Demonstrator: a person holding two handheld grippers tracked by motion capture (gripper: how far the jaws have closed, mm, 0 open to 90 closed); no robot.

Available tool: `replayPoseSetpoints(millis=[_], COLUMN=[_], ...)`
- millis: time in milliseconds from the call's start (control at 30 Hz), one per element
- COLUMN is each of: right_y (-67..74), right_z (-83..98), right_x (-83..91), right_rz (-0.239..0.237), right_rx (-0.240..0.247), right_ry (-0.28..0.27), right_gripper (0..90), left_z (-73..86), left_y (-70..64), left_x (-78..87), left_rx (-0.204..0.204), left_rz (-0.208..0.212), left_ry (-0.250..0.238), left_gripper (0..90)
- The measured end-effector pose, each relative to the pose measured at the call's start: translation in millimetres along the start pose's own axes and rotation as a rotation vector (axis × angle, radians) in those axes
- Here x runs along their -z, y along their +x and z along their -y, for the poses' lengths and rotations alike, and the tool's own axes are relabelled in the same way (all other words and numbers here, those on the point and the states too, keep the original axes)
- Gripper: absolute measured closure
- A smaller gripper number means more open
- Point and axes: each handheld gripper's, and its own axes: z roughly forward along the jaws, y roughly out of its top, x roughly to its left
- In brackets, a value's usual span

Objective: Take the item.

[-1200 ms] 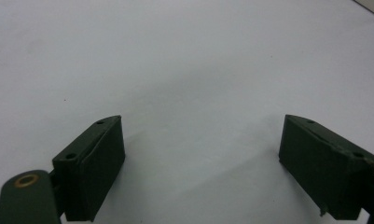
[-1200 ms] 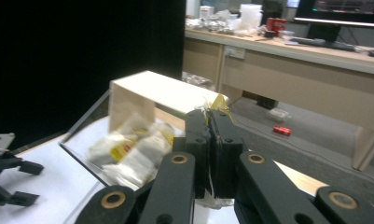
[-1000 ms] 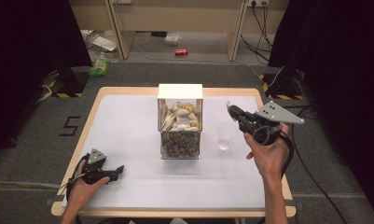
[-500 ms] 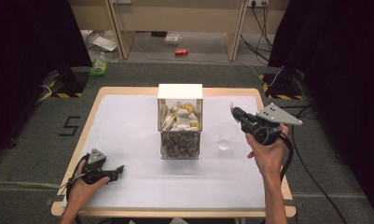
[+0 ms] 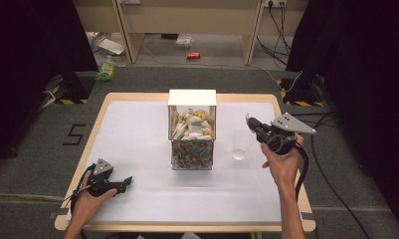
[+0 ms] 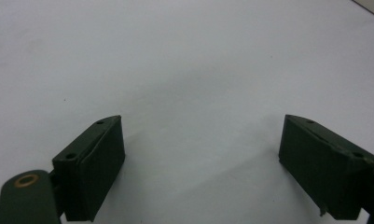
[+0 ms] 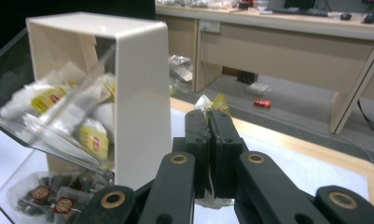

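White table (image 5: pixel 137 124) — right gripper (image 7: pixel 211 122) pinches a tea bag (image 7: pixel 213 103); left gripper (image 6: pixel 203 163) gapes, empty.

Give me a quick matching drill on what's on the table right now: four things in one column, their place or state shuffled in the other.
Things:
1. left gripper
2. right gripper
3. clear plastic cup
4. tea bag dispenser

Places or states:
A. stands in the middle of the table, yellow-labelled sachets above, dark ones below
B. jaws wide apart, low over the bare white table top near the front left corner
C. jaws closed on a tea bag
D. stands empty to the right of the dispenser

Pairs: 1-B, 2-C, 3-D, 4-A
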Motion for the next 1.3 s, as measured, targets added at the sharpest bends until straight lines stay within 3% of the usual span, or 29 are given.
replayPoseSetpoints(millis=[133, 867, 1300], right_y=[-3.8, -18.0, -16.2], right_z=[12.6, 54.9, 67.5], right_x=[-12.8, -40.6, -52.3], right_rz=[-0.009, -0.003, -0.021], right_rx=[-0.013, -0.059, -0.059], right_ry=[0.025, 0.079, 0.122], right_gripper=[87.7, 87.7, 87.7], left_z=[0.0, 0.0, 0.0], left_y=[-0.1, -0.2, -0.2], left_x=[-0.1, 0.0, -0.1], left_rx=[0.002, 0.002, 0.004], left_rz=[0.0, 0.0, 0.0], left_ry=[-0.001, 0.0, -0.001], left_gripper=[13.4, 13.4, 13.4])
